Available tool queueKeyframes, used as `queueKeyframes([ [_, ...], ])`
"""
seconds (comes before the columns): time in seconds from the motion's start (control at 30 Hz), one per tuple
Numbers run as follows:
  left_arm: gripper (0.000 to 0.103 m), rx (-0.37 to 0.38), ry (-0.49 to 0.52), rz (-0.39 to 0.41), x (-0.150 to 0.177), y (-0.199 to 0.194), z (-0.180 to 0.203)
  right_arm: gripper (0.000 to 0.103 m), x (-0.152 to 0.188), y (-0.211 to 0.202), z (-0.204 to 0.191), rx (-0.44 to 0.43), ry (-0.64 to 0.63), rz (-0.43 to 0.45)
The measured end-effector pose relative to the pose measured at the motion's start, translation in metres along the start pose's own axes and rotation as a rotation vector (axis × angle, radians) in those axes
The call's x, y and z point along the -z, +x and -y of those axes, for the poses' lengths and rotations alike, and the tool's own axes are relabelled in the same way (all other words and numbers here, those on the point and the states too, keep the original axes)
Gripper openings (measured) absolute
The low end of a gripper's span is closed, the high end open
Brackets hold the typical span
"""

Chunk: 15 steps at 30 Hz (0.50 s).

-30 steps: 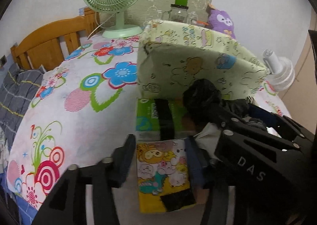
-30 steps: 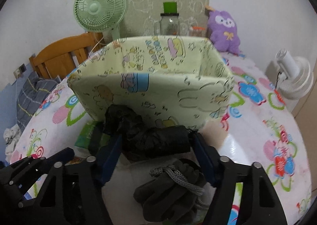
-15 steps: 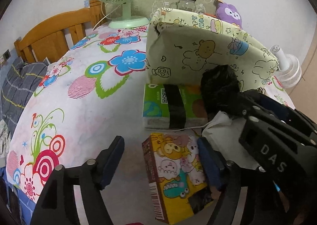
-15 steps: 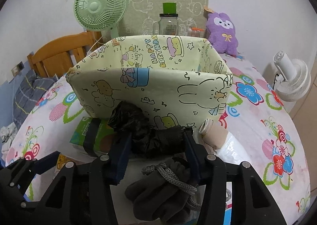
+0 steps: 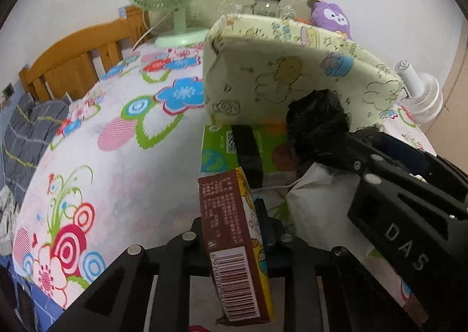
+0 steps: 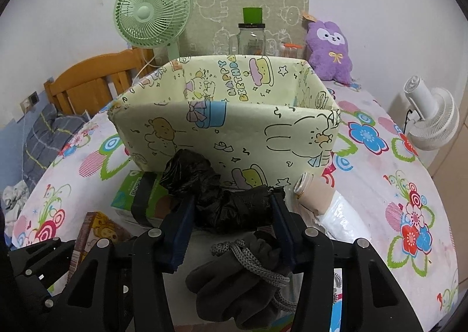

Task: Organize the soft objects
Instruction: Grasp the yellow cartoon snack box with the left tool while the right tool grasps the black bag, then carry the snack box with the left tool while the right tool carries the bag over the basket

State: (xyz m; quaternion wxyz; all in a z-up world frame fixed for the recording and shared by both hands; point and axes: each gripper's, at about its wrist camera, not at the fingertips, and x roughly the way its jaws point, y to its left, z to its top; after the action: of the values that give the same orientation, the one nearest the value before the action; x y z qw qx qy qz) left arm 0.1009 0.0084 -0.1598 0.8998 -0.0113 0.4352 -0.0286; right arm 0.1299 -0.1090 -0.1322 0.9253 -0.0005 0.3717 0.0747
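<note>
Now left tongs (image 5: 234, 232) just closed on cartoon box (image 5: 234, 247), right tongs (image 6: 231, 215) clamp black bag roll (image 6: 231, 209).

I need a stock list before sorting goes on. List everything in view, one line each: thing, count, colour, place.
storage box: 1, pale yellow with cartoon prints, middle of the table, open top
black bundle: 1, black, in front of the storage box, between the right gripper's fingers
cartoon box: 1, yellow and brown with barcode, clamped on edge in the left gripper
tissue pack: 1, green with a black band, against the storage box front
glove: 1, dark grey with cord, nearest edge
beige roll: 1, beige, right of the black bundle
desk fan: 1, green, back left
white fan: 1, right edge
plush toy: 1, purple, back right
jar: 1, clear, green lid, back
left gripper: 1, black, shut
right gripper: 1, black, gripping
</note>
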Motion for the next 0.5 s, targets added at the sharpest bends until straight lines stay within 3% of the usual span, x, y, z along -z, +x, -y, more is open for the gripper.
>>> queueKeyframes([
  [0.5,0.02,0.015,0.032,0.097,-0.027,-0.037,0.014,0.054,-0.02,-0.04,0.009,0.003,0.038,0.083],
])
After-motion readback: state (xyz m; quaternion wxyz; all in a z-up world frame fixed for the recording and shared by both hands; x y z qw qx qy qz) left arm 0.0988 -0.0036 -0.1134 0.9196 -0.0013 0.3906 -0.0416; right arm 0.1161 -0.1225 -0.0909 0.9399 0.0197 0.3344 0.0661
